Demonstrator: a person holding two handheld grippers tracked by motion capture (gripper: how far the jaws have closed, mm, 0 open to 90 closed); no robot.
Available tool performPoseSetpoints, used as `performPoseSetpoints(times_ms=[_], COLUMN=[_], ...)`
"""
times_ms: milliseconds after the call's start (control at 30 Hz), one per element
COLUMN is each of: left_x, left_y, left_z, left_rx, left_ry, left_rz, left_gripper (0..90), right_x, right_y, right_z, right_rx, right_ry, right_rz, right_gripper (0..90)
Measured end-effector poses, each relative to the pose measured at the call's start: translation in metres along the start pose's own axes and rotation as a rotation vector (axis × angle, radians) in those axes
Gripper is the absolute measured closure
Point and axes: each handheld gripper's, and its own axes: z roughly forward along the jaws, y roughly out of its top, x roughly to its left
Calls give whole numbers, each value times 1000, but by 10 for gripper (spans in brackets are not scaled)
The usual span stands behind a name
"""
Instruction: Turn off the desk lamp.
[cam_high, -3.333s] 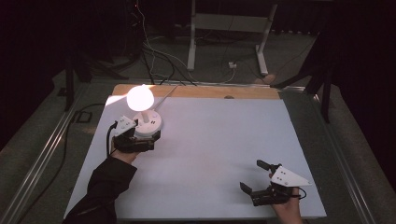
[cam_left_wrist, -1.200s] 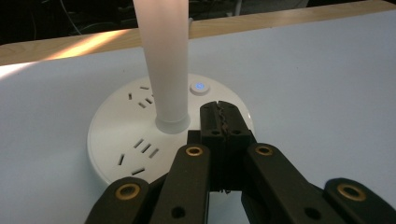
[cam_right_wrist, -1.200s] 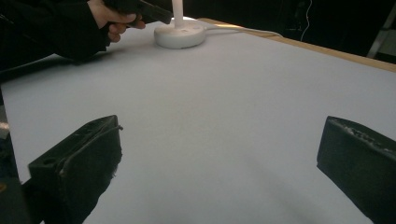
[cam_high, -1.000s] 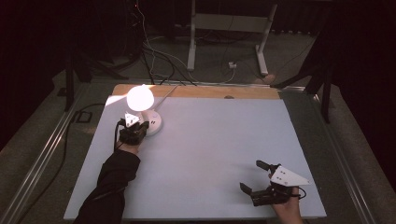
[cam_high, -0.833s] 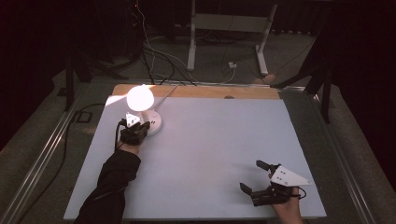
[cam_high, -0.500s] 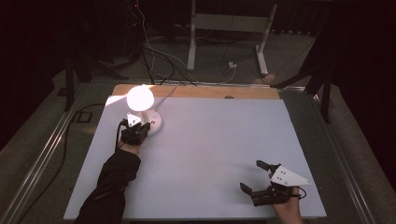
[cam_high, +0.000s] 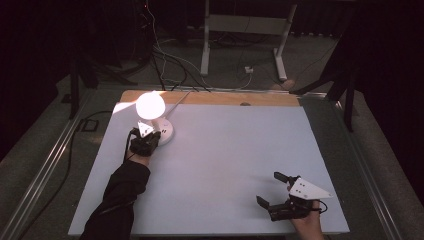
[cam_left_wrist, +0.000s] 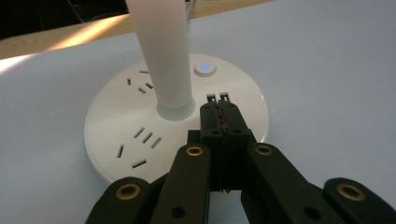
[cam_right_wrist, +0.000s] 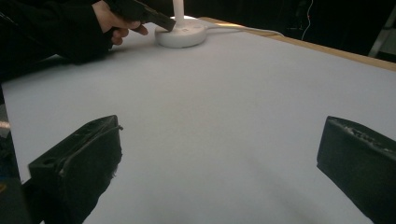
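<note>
Left gripper (cam_left_wrist: 219, 109): jaws closed together, empty, tips on the lamp base (cam_left_wrist: 116, 135).
Button (cam_left_wrist: 204, 68): just beyond tips; press straight down.
Right gripper (cam_high: 280, 192): jaws wide, empty.

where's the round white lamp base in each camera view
High view: lamp base, upper left of the table, beside the left gripper.
Left gripper view: lamp base, centre, under the shut jaws.
Right gripper view: lamp base, top centre.
Shared landmark: white lamp stem.

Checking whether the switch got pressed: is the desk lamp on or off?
On. The lamp's shade glows bright white in the high view, and the round button on its base shows a blue light beside the shut left gripper.
</note>
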Motion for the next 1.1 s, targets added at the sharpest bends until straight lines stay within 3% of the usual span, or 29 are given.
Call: performPoseSetpoints(times_ms=[167,267,467,1100], left_x=[4,4,3,7], left_y=[0,7,12,7], left_z=[-1,-5,-10,-6], left_rx=[-17,-31,-47,-29], left_ry=[-37,-46,-51,-59], left_rz=[-56,-63,-62,-76], left_gripper=[900,900,900,900], right_x=[0,0,0,-1], right_y=[0,0,0,0], right_z=[0,-1,-1,-1], right_rx=[1,-5,-3,-4], right_ry=[0,-2,0,3], right_rz=[1,2,2,8], right_gripper=[0,0,0,0])
